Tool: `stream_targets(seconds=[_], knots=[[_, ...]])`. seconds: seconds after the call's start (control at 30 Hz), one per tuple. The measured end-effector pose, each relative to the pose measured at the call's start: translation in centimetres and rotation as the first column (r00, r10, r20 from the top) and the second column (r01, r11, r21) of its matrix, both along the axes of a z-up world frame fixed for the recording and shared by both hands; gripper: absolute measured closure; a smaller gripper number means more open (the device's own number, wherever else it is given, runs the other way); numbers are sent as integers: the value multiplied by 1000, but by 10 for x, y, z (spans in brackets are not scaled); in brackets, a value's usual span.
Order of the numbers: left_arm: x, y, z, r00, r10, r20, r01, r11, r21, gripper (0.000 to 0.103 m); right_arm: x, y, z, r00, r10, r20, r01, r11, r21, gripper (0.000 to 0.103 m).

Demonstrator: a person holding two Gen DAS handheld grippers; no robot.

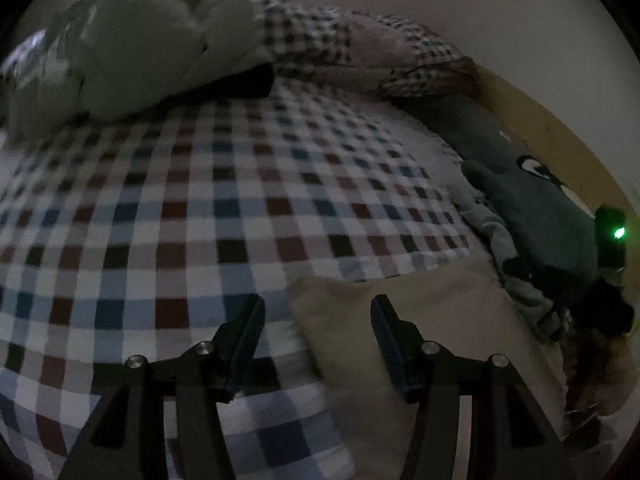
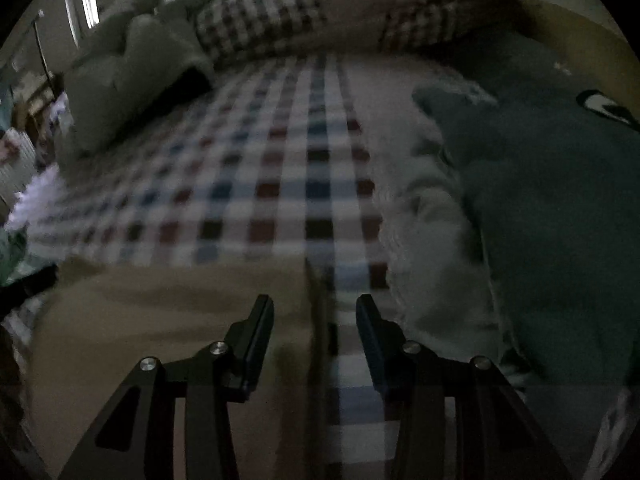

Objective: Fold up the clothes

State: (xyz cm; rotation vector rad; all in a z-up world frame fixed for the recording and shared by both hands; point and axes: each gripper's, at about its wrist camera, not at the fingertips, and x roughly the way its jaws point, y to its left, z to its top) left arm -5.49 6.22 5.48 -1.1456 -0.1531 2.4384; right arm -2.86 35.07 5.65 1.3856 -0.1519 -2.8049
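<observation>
A folded beige cloth (image 1: 424,320) lies flat on the checked bedsheet (image 1: 180,208). My left gripper (image 1: 318,336) hovers over the cloth's left edge, open, with nothing pinched between the fingers. In the right wrist view the same beige cloth (image 2: 172,320) fills the lower left. My right gripper (image 2: 315,320) stands open above its right edge, where the cloth meets the checked sheet (image 2: 280,168), and its pads touch nothing. A crumpled pale grey-green garment (image 2: 436,232) lies just to the right of that gripper; it also shows in the left wrist view (image 1: 496,236).
A dark teal plush cushion (image 2: 560,200) with a cartoon eye lies along the wooden bed edge (image 1: 560,136) on the right. A bunched green duvet (image 1: 140,44) and checked pillows (image 1: 320,36) are at the head. A black device with a green light (image 1: 612,236) is at the right.
</observation>
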Motion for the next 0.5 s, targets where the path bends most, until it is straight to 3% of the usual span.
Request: stream_targets(seconds=[0.13,0.27,0.43,0.5], knots=[[6,24,9,999,-18,-48,17,1000,-24,44,7,-26,21,994,16,-109,-20,999,-40,57],[9,47,15,996,-45,-78,42,998,-36,44,3,-53,24,988,46,-147,-60,994,-93,56],[3,63,4,996,-79,-39,78,996,-44,43,-9,-71,9,989,67,-132,-84,988,-127,32],[-1,65,-7,997,-74,-16,73,995,-74,43,-15,-74,-1,991,86,-103,-99,986,-133,32]])
